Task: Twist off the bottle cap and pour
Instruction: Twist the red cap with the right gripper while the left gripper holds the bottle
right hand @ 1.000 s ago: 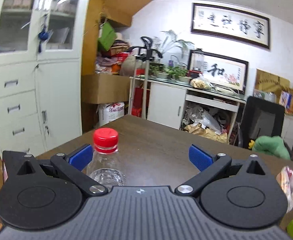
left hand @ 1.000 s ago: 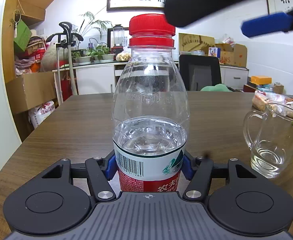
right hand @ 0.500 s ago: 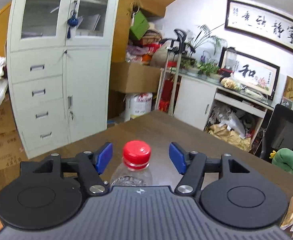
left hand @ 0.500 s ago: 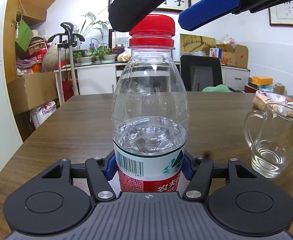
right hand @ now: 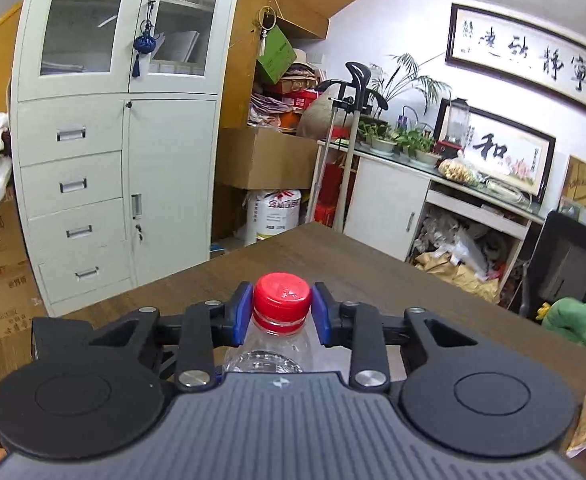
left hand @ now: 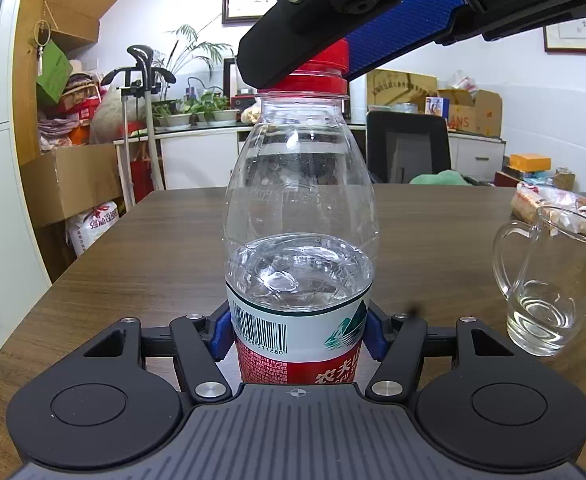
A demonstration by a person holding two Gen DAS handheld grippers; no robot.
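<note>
Water bottle (left hand: 299, 216) upright at centre of the wooden table (left hand: 141, 264), roughly half full, label at its lower body. Left gripper (left hand: 297, 334) clamped on that labelled lower part, blue pads (left hand: 220, 332) pressed against both sides at 9 and 3 o'clock of the bottle. Red cap (right hand: 281, 298) seated on the neck, not yet off.

Right gripper (right hand: 281, 308) reaching in from 1 o'clock above the bottle in the left wrist view, covering most of the cap there. In the right wrist view, narrowed around the cap, blue pads (right hand: 243, 312) at 9 and 3 o'clock of it, seemingly touching both sides; firmness of the squeeze not possible to tell.

Glass mug (left hand: 545, 280) at 3 o'clock of the bottle, apart from it, standing on the table, handle turned toward the bottle, a little clear liquid in its bottom. Bagged snack (left hand: 549, 200) just beyond the mug at 1 o'clock of it.

Past the table's far edge at 12 o'clock: black chair (left hand: 407, 152). At 10 o'clock: cardboard box (left hand: 73, 184) and white sack (left hand: 93, 224) on the floor. White cabinet (right hand: 109, 152) with drawers at 9 o'clock in the right wrist view. Framed calligraphy (right hand: 529, 64) on the wall at 1 o'clock.
</note>
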